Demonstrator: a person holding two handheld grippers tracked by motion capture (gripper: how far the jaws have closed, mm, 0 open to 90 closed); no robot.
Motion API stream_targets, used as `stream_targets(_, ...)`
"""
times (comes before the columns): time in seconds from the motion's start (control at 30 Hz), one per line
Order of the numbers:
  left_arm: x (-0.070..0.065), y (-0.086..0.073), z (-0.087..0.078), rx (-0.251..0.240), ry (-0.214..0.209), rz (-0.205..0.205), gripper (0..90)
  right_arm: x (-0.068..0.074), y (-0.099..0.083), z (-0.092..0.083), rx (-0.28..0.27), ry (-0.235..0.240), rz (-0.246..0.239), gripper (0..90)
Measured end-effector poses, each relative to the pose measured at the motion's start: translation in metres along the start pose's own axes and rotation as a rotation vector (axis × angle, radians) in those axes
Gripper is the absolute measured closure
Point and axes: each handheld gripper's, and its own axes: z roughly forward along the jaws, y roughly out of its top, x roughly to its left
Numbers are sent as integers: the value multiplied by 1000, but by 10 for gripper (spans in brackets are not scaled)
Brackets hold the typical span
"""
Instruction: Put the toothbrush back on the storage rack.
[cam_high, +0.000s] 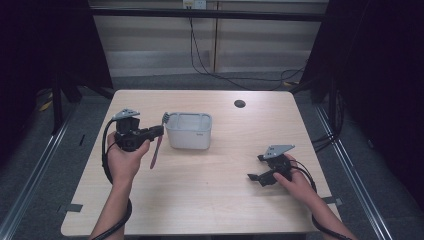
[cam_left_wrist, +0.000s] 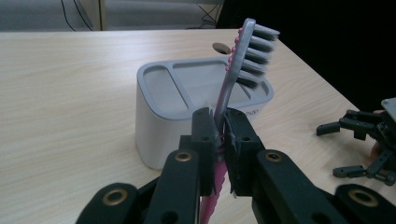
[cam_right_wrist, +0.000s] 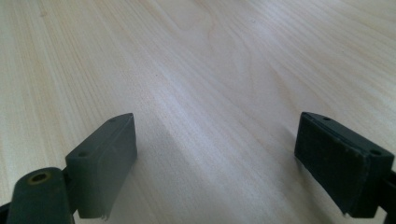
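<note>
**Toothbrush held beside the holder, ready to drop in**

A pale wooden bench (cam_high: 200, 190) sits in a dim room with dark curtains at both sides and cables trailing along the far wall. On it, just left of centre in the high view, stands a white toothbrush holder (cam_high: 189, 131) with a grey top split into compartments.

My left gripper (cam_left_wrist: 218, 135) has its jaws clenched on the pink-and-grey toothbrush (cam_left_wrist: 243, 56), gripping the handle near the neck, bristles up and the pink end hanging below. In the high view the brush (cam_high: 157, 145) sits just left of the holder, near its left wall but apart from it.

To do this step well, I reckon I should lift until the pink tail clears the rim, shift over one compartment, level the brush upright, then lower before letting go. The tilt matters: a slanted handle could catch the grey divider or tip the light holder.

My right gripper (cam_high: 263, 172) rests low at the lower right of the high view, jaws released with nothing but bare bench between them. It is well apart from the holder. A small dark hole (cam_high: 240, 104) in the bench lies beyond, out of the way.
</note>
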Motion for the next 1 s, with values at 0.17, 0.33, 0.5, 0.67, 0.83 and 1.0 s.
stream_targets(0.17, 0, 5, -1, -17, 6, 0, 833, 0, 0, 0, 1, 1, -2, 125)
stream_targets(0.33, -1, 10, 0, -36, -4, -11, 833, 0, 0, 0, 0, 0, -1, 125)
stream_targets(0.5, -2, 16, -1, -57, -3, -13, 833, 0, 0, 0, 0, 0, 0, 125)
stream_targets(0.67, -1, 21, 0, -82, -2, -35, 833, 0, 0, 0, 0, 0, 0, 125)
stream_targets(0.83, -2, 28, 1, -102, 6, -36, 833, 0, 0, 0, 0, 0, 0, 125)
stream_targets(1.0, -4, 34, 4, -109, 15, -26, 833, 0, 0, 0, 1, 2, -2, 125)
